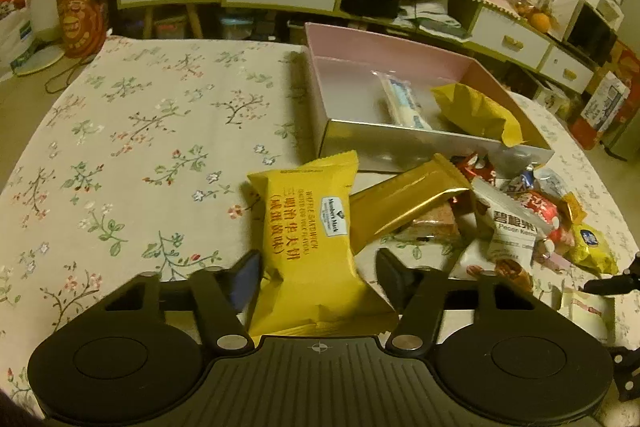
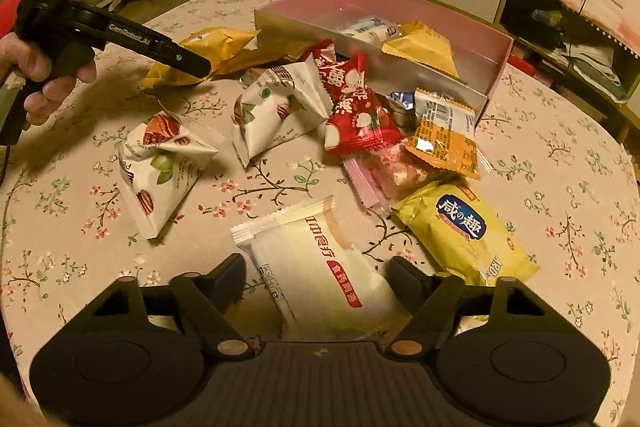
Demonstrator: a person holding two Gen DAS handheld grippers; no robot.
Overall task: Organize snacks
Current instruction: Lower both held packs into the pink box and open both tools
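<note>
Both grippers pinch packets: my left gripper (image 1: 318, 277) a yellow waffle (image 1: 308, 235), my right gripper (image 2: 316, 281) a white bun (image 2: 320, 267). On the table (image 2: 560, 163), the pink box (image 1: 400, 51) holds only two snacks; most lie loose beside it. Only the right view shows a hand (image 2: 40, 75).

Dim warm indoor light, soft shadows, fisheye edges, slight blur

Glossy yellow plastic waffle wrapper (image 1: 308, 251); shiny gold foil bar packet (image 1: 404, 205); matt floral cloth on counter (image 1: 140, 131); smooth pink cardboard box (image 1: 400, 51); matt white snack wrapper (image 2: 320, 267).
</note>
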